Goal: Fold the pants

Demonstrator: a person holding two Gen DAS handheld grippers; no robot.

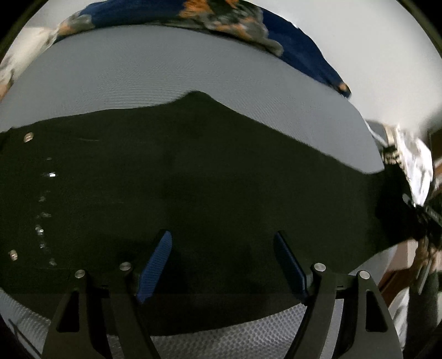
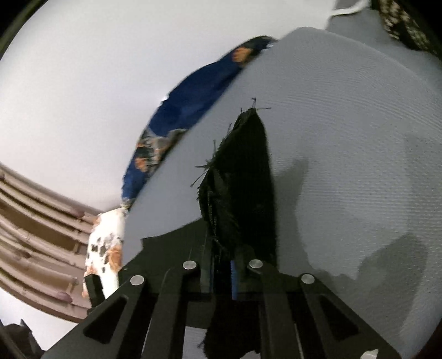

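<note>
Black pants (image 1: 193,179) lie spread flat on a grey mattress (image 1: 165,71), with metal buttons along their left end. My left gripper (image 1: 222,265) is open just above the near part of the pants, blue pads apart, holding nothing. In the right wrist view my right gripper (image 2: 221,273) is shut on a frayed hem of the black pants (image 2: 243,176), and the cloth stands up past the fingers above the mattress (image 2: 345,124). The right gripper (image 1: 425,221) also shows blurred at the right edge of the left wrist view.
A blue, orange and grey patterned blanket (image 1: 221,19) lies along the mattress's far edge, also in the right wrist view (image 2: 193,105). White wall behind. A brown slatted frame (image 2: 36,221) and a white spotted cloth (image 2: 105,248) sit at the left.
</note>
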